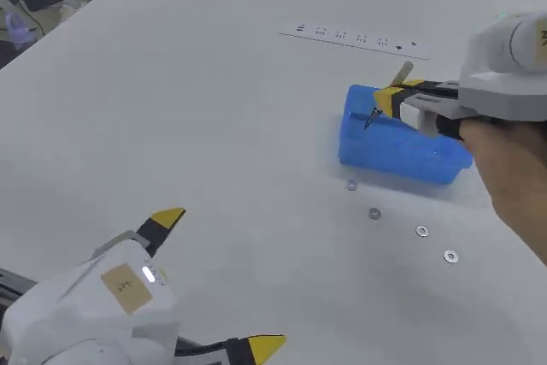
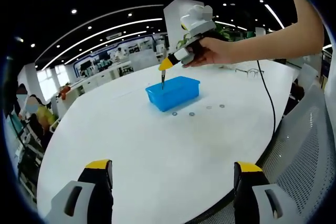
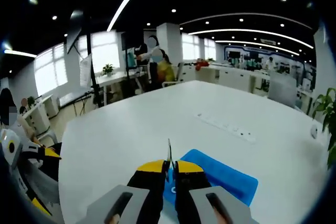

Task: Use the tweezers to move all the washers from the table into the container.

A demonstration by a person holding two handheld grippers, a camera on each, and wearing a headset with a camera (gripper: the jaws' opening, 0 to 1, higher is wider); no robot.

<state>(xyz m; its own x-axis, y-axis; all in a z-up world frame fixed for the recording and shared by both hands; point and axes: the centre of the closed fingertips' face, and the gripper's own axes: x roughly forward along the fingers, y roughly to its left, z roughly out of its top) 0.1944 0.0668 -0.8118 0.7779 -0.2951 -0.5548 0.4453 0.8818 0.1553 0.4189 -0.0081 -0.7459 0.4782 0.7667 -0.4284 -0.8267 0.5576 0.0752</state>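
Four washers (image 1: 374, 214) beside blue container (image 1: 402, 160)

A white table (image 1: 214, 126) carries a blue container (image 1: 397, 156) at 3 o'clock in the head view. Four washers (image 1: 374, 214) lie in a loose row just beside its near wall, at 4 o'clock. A socket strip (image 1: 355, 40) sits at 1 o'clock.

White table (image 1: 214, 126) lies bare between left tongs (image 1: 220, 281) and blue plastic container (image 1: 402, 164); right tongs (image 1: 389, 100) with thin dark tweezers (image 1: 373, 117) hang over its left end, small metal washers (image 1: 374, 213) dot the table just beside its near wall.
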